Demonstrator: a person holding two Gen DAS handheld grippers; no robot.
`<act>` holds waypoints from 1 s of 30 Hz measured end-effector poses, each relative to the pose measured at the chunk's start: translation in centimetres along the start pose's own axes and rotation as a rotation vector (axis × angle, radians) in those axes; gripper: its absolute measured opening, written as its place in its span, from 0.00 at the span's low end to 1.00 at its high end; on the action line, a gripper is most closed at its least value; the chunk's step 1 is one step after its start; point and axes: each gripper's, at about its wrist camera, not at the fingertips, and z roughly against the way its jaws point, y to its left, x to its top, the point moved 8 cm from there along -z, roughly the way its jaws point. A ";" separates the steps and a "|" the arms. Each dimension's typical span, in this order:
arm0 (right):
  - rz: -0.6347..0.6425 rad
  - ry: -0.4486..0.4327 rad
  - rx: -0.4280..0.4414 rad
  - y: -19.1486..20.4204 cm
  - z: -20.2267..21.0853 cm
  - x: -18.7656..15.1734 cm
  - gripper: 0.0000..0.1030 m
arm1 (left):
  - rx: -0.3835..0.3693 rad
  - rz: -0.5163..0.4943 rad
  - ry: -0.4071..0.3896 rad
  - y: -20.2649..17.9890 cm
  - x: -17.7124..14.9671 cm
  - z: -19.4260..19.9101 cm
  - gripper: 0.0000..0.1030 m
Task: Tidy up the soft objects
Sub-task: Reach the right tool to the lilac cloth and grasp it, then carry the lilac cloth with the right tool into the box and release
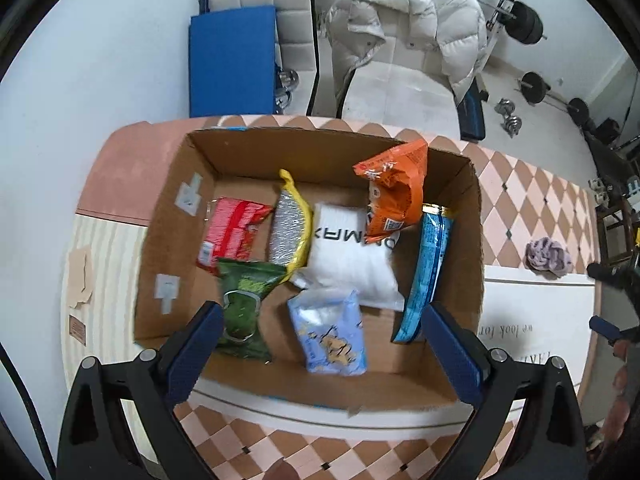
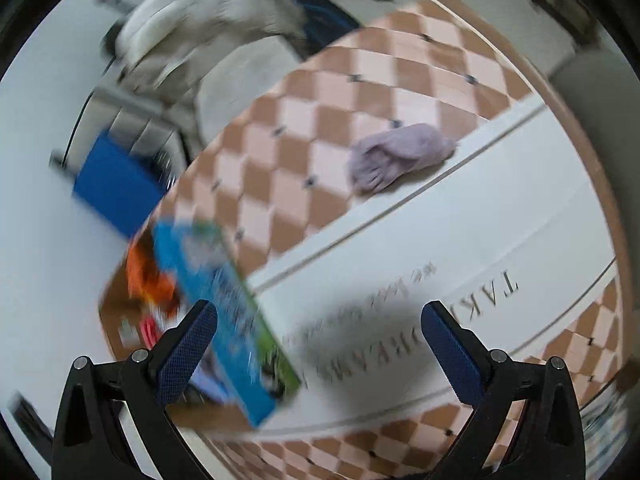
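A cardboard box (image 1: 168, 216) on the table holds several soft packs: a red pack (image 1: 230, 232), a yellow-edged silver pouch (image 1: 290, 226), a white pack (image 1: 348, 256), an orange bag (image 1: 394, 188), a green pack (image 1: 244, 304), a light blue pack (image 1: 330, 332) and a blue bag (image 1: 426, 272) leaning on the right wall. My left gripper (image 1: 322, 344) is open and empty above the box's near side. My right gripper (image 2: 320, 342) is open and empty over the white cloth; the blue bag (image 2: 224, 304) and the box (image 2: 116, 320) show blurred at its left. A purple cloth (image 2: 396, 156) lies on the checkered part, also in the left wrist view (image 1: 548, 256).
The table has a pink and brown checkered cover (image 1: 516, 196) with a white lettered strip (image 2: 460, 248). Behind it stand a chair with a white puffer jacket (image 1: 404, 24), a blue mat (image 1: 232, 60) and dumbbells (image 1: 508, 118) on the floor. The right gripper shows at the left view's right edge (image 1: 616, 304).
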 end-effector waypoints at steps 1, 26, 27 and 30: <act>-0.037 0.004 0.004 -0.8 -0.6 1.1 1.00 | 0.000 -0.001 0.014 -0.5 0.2 -0.6 0.98; 0.248 0.026 -0.018 6.2 -5.1 0.6 0.30 | -0.070 -0.034 0.155 1.2 -0.1 -5.5 0.98; 0.316 0.034 0.005 8.1 -4.2 -1.2 0.30 | -0.082 -0.049 0.160 1.7 -0.7 -5.3 0.98; 0.512 0.074 0.050 13.0 -2.0 -7.5 0.30 | -0.111 -0.056 0.168 3.2 -1.9 -4.8 0.98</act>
